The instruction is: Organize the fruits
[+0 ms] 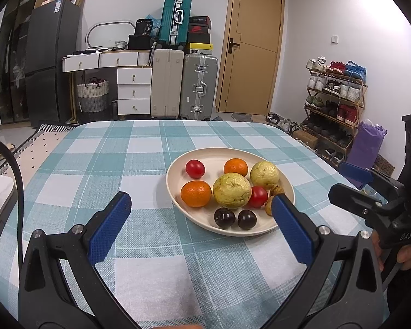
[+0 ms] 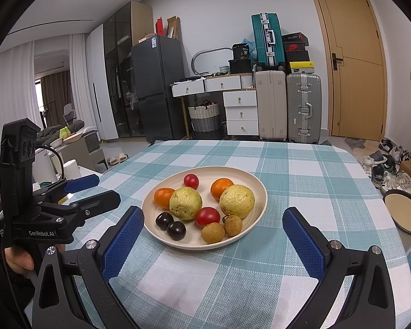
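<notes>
A cream plate (image 1: 178, 164) (image 2: 256, 189) sits on the checked tablecloth and holds two yellow-green guavas (image 1: 232, 190) (image 2: 185, 203), two oranges (image 1: 196, 193) (image 2: 163, 197), two red tomatoes (image 1: 195, 168) (image 2: 207, 216), two dark plums (image 1: 224, 218) (image 2: 176, 230) and two brown longans (image 2: 213, 233). My left gripper (image 1: 201, 205) is open and empty, just short of the plate's near-left rim. My right gripper (image 2: 213, 219) is open and empty, in front of the plate; it also shows at the right of the left wrist view (image 1: 350, 183).
A second round dish (image 2: 404, 212) stands at the table's right edge. Suitcases (image 1: 183, 82), white drawers, a fridge, a wooden door and a shoe rack (image 1: 334, 101) stand beyond the table. The table's far edge is rounded.
</notes>
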A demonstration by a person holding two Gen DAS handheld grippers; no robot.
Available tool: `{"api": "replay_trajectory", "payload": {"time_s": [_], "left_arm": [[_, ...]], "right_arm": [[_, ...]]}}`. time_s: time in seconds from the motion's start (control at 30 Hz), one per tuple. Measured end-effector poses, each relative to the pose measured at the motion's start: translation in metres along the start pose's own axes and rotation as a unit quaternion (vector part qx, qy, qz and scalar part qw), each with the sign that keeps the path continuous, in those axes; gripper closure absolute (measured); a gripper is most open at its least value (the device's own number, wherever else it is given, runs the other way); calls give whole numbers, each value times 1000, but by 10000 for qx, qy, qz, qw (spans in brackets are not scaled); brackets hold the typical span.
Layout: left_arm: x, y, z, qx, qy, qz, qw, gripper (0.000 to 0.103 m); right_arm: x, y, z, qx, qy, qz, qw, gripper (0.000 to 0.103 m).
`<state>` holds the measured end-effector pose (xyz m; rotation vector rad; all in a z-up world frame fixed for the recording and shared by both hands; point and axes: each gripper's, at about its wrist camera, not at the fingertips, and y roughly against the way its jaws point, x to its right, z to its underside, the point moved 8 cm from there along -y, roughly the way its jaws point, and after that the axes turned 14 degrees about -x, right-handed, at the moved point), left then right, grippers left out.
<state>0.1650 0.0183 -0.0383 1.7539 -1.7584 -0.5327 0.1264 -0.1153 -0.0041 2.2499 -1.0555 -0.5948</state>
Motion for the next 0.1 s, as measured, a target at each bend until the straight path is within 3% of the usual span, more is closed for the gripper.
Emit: {"api": "replay_trajectory", "payload": {"time_s": [0.1], "left_arm": [[0, 0, 0, 0, -15, -3, 10000, 1]], "right_arm": [[0, 0, 0, 0, -1, 0, 10000, 0]]}}
